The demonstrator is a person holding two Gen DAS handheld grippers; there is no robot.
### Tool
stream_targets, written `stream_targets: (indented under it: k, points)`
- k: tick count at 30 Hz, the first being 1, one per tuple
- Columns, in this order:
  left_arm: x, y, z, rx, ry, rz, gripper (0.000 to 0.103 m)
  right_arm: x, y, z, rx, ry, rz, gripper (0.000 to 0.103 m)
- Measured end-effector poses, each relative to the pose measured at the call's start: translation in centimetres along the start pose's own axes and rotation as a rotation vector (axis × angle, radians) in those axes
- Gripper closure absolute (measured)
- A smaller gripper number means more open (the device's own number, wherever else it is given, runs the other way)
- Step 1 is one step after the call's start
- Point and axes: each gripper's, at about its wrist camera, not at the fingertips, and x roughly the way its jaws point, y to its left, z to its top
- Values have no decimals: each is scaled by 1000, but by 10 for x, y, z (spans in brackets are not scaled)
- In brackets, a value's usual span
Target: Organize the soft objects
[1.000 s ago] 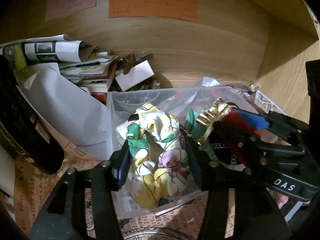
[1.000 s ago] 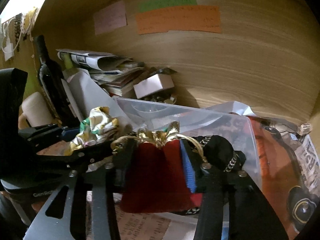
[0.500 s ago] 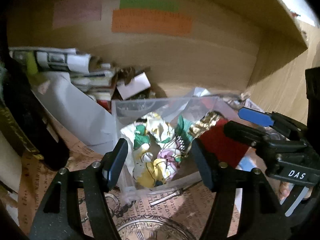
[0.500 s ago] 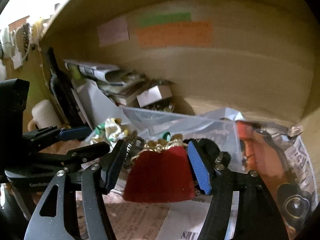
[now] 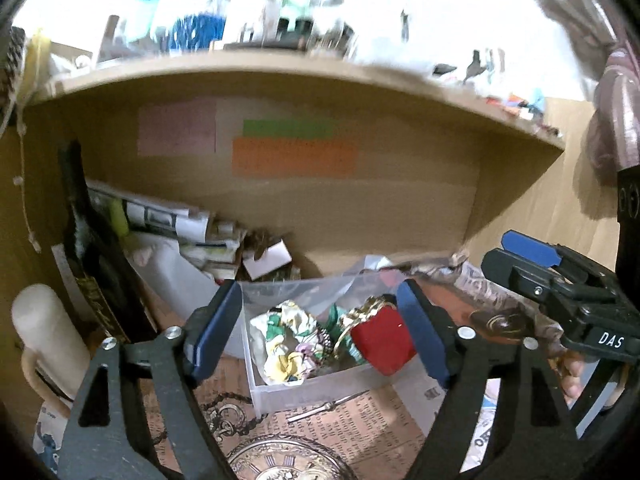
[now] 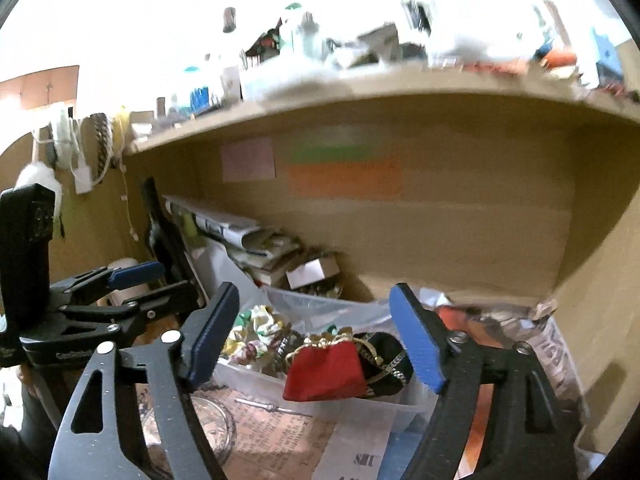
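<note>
A clear plastic box [image 5: 320, 386] stands on the shelf floor. In it lie a floral scrunchie [image 5: 289, 345] at the left and a red pouch with a gold trim [image 5: 382, 340] at the right. The box [image 6: 376, 410], the scrunchie [image 6: 256, 330] and the pouch [image 6: 326, 372] also show in the right wrist view, with a black gold-trimmed piece [image 6: 386, 360] beside the pouch. My left gripper [image 5: 320, 336] is open and empty, held back from the box. My right gripper [image 6: 316, 344] is open and empty, also back from it.
A dark bottle [image 5: 94, 272] and a white roll [image 5: 44, 332] stand at the left. Rolled papers and books [image 5: 176, 224] pile at the back. Printed paper [image 5: 360, 420] and a glass dish [image 5: 288, 460] lie in front. A shelf board [image 5: 300, 68] spans above.
Both grippers opened, let go of the scrunchie and the red pouch in the box, and drew back and upward, so the upper shelf now shows.
</note>
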Motion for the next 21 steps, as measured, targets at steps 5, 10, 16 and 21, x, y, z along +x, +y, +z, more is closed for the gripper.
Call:
stream_targets:
  k: [5,10,16,21]
  points:
    - [-24,-8,3,17,-72,20,4,-21,1,1,3,-48,-7,13]
    - [-39,-16,3,25,-98,28,1,-33,3,0,12,-83,-14,2]
    - [-44,-21,2,32,-106,32,0,-44,6,-2,12,-110,-28,0]
    - [-47,-22,0,32,-110,32,0,-48,7,-4,15,-117,-24,0]
